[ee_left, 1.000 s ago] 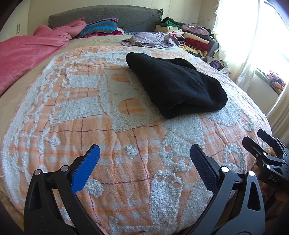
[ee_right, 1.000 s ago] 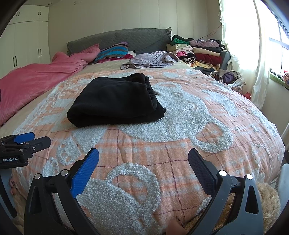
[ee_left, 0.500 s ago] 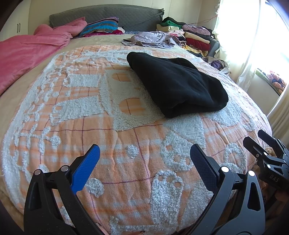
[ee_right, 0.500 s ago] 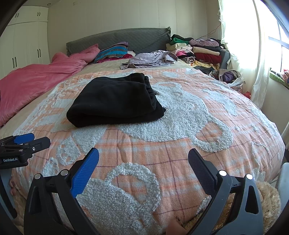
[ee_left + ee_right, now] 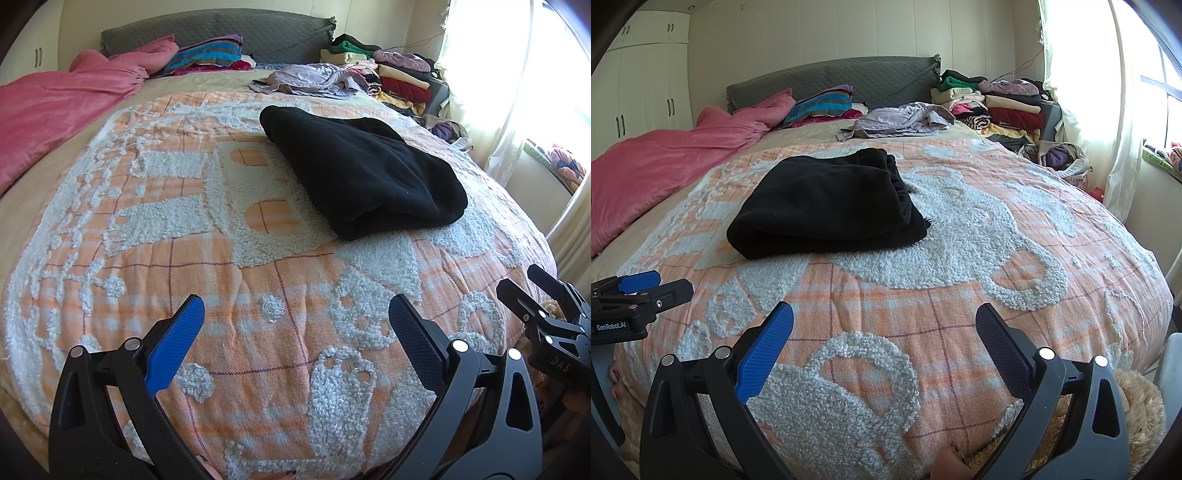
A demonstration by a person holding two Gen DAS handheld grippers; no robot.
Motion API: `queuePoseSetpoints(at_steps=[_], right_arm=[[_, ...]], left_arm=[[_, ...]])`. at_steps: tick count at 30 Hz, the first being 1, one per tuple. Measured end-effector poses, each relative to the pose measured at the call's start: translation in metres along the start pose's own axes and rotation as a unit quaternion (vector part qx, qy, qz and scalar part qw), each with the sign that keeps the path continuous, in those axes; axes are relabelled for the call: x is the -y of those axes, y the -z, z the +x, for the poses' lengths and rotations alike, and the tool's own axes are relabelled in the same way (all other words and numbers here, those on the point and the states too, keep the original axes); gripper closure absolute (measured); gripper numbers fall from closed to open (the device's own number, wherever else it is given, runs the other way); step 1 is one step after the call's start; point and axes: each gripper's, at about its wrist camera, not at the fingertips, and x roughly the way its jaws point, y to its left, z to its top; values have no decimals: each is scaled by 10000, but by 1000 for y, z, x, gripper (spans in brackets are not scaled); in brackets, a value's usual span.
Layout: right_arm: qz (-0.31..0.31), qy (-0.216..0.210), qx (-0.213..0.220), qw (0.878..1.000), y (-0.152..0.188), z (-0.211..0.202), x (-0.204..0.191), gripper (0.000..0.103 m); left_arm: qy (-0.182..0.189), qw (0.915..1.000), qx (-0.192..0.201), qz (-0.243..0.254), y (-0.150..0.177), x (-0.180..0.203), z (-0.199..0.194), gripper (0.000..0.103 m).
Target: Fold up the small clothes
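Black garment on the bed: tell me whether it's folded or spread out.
Folded. The black garment lies as a compact stack on the orange bedspread, with layered edges along its right side and a rounded fold facing the grippers.

Black garment [image 5: 364,173], orange-checked bedspread [image 5: 221,280]

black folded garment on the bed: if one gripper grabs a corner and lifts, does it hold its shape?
Probably not. The black garment looks like soft, thick fleece in loose layers, so the fold would likely open and hang. The layered edges at its right side look unsecured. The tufted bedspread may drag if it is pushed.
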Motion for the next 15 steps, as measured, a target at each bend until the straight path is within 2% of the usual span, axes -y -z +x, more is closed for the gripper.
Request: queuePoseSetpoints(at_steps=[15], right_arm=[[-1, 18, 8, 10000, 1, 1, -1, 5]], left_arm=[[-1, 10000, -3, 38, -1, 0, -1, 9]])
